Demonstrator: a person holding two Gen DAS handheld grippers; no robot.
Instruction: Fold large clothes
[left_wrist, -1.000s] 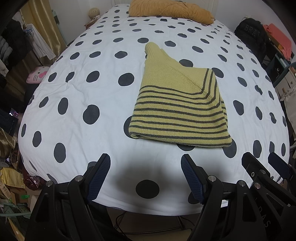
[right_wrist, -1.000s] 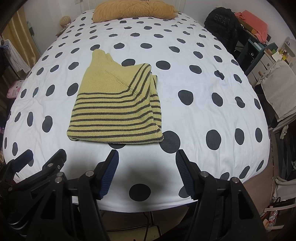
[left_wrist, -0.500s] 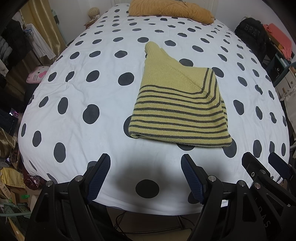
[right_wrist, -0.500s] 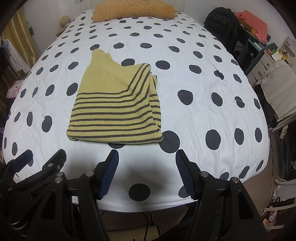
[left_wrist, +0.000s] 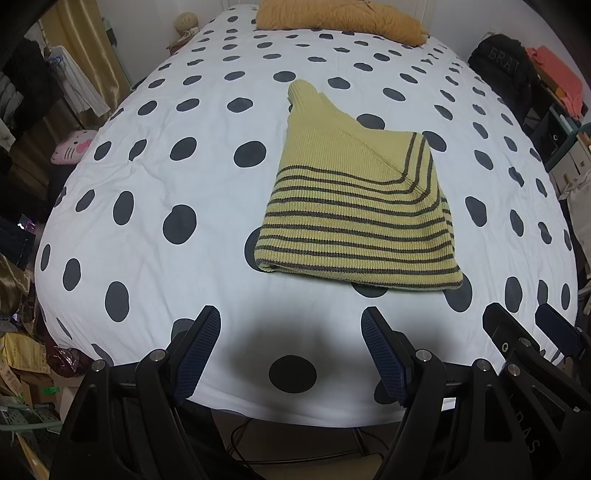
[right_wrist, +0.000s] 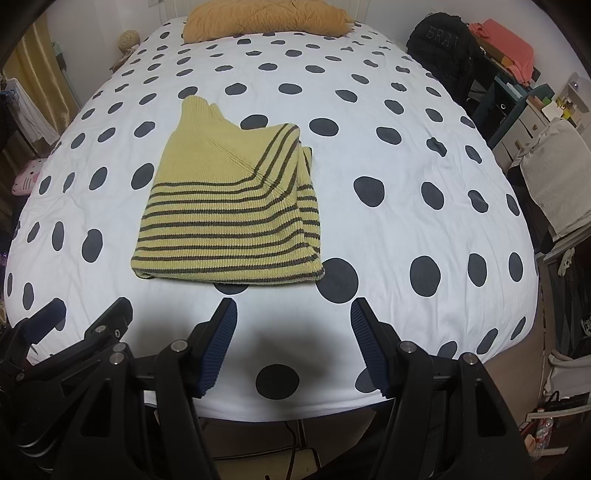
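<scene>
The left gripper (left_wrist: 290, 354) hangs over the near edge of the bed (left_wrist: 147, 155), and its two blue pads stand wide apart with nothing between them. The right gripper (right_wrist: 291, 350) hangs right beside it, and its jaws are wide too, with only the spotted bed cover under them. Neither one touches any cloth.

The yellow striped sweater (left_wrist: 354, 206) lies folded flat on the bed. It sits ahead of the left gripper and a bit to that gripper's right. From the right gripper, the sweater (right_wrist: 229, 210) is ahead and a bit to the left. It is near both but apart from them.

Far ahead of both grippers, at the far end of the bed, lies an orange pillow (left_wrist: 340, 18). Off to the right of the bed sits a black backpack (right_wrist: 443, 48).
</scene>
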